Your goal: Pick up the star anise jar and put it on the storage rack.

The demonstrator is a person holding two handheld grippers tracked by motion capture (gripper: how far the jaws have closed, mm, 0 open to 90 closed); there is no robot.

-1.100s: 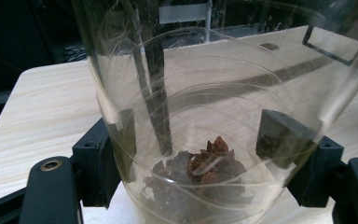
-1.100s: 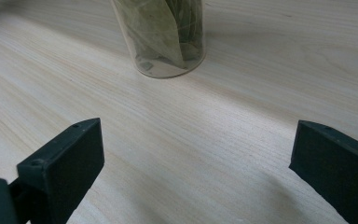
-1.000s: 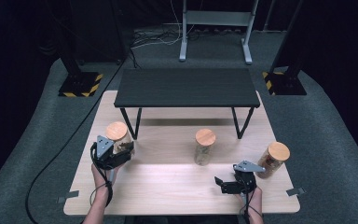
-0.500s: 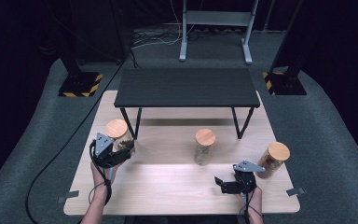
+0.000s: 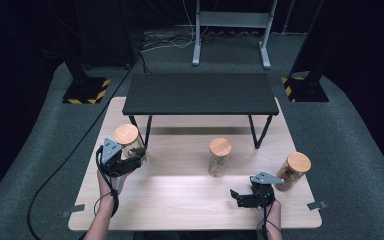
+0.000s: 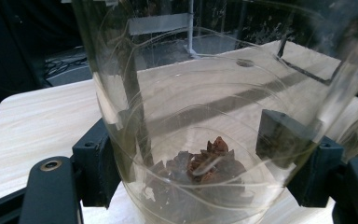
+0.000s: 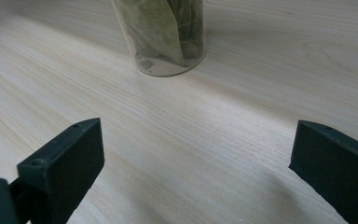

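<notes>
Clear glass jar point(image 6: 205, 116) holds dark brown star anise point(image 6: 205, 163); the pale wood-grain worktop point(image 5: 180, 200) carries a black shelf point(image 5: 200, 93).

jar point(image 6: 205, 116): clear glossy glass | lid point(image 5: 126, 133): wood | table point(image 5: 180, 200): matt pale wood

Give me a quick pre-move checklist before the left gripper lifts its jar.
1. Left gripper shut on the left jar: ok, a pad on each side of the glass.
2. Jar lid on: ok.
3. Shelf leg close beside the jar: not ok, mind it when lifting.
4. Right gripper open and empty: ok.
5. Middle jar and right jar upright, apart from the left jar: ok.
6. Grip firmness: cannot tell.
</notes>
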